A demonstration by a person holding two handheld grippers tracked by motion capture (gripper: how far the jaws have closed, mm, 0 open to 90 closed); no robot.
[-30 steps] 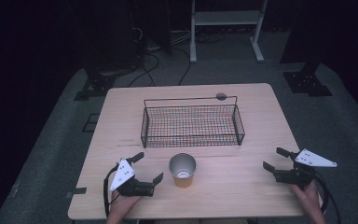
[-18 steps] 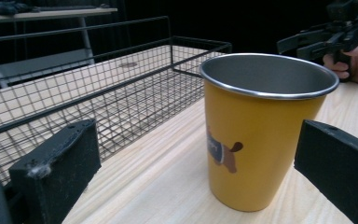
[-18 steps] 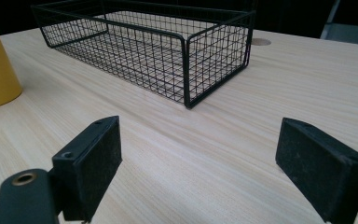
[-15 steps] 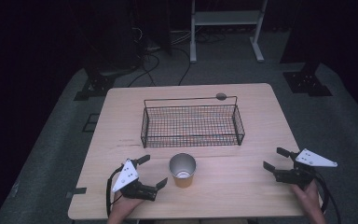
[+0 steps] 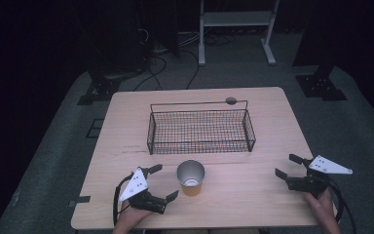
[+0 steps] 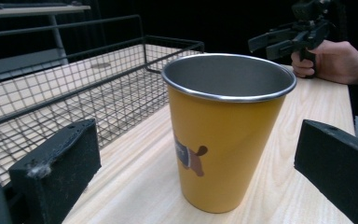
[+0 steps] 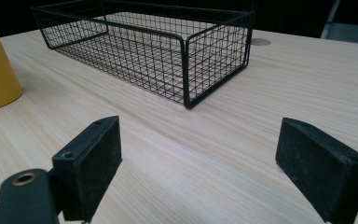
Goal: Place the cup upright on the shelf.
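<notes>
1. Yellow cup (image 5: 191,177) upright on the table (image 5: 253,195), near front edge, just in front of the wire basket (image 5: 200,127); steel inside, small dog print on its side in the left gripper view.
2. Left gripper (image 5: 164,183) jaws spread wide, aimed at the cup from its left; cup sits between the jaw tips but untouched, gap on both sides.
3. Right gripper (image 5: 288,166) jaws also released, holding nothing, well apart from the cup at the table's right edge, pointing toward the basket corner.
4. Basket empty, handle bar along its far side.
5. Bare wood between cup and right gripper; nothing blocks the cup.
6. Shelf frame (image 5: 236,22) and cables (image 5: 175,53) on the floor behind.
</notes>
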